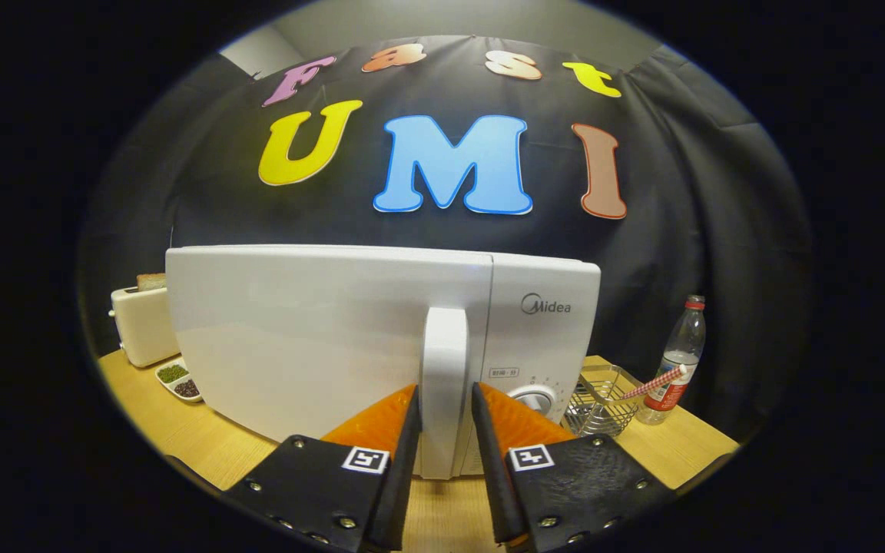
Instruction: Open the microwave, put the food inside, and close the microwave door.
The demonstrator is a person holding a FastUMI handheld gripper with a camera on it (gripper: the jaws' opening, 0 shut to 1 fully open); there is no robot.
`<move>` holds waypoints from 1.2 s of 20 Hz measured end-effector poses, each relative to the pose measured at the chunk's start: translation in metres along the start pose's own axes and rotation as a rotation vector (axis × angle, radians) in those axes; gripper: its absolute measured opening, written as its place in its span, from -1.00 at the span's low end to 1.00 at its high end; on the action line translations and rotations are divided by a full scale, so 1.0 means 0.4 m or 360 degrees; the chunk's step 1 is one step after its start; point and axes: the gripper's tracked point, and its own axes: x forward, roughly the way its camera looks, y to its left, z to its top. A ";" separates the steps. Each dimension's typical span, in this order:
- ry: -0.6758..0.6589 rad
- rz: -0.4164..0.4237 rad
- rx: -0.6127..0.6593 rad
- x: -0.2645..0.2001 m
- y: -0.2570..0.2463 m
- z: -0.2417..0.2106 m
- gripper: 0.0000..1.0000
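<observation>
A white microwave (550, 338) stands on the wooden table (181, 438) straight ahead of me. Its wide door (296, 338) faces me, and I cannot tell whether it is ajar. A white vertical door handle (443, 346) runs down the door's right side, next to the control panel and its round dial (535, 399). My gripper (446, 388) is closed around the lower half of that handle, with one finger pressing on each side. To the left of the microwave, a small white two-part dish (179, 379) holds green and dark food.
A cream toaster (143, 322) with a bread slice (150, 281) in it stands behind the dish at the left. Right of the microwave are a wire basket (600, 399), a red-and-white striped stick (654, 384) and a clear water bottle (681, 361).
</observation>
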 end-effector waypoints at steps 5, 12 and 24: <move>0.0093 -0.0055 0.0108 0.007 0.003 -0.017 -0.53; 0.0097 0.0028 0.0109 -0.002 0.009 -0.018 -0.69; 0.0077 0.0072 0.0189 -0.044 0.010 -0.018 -0.78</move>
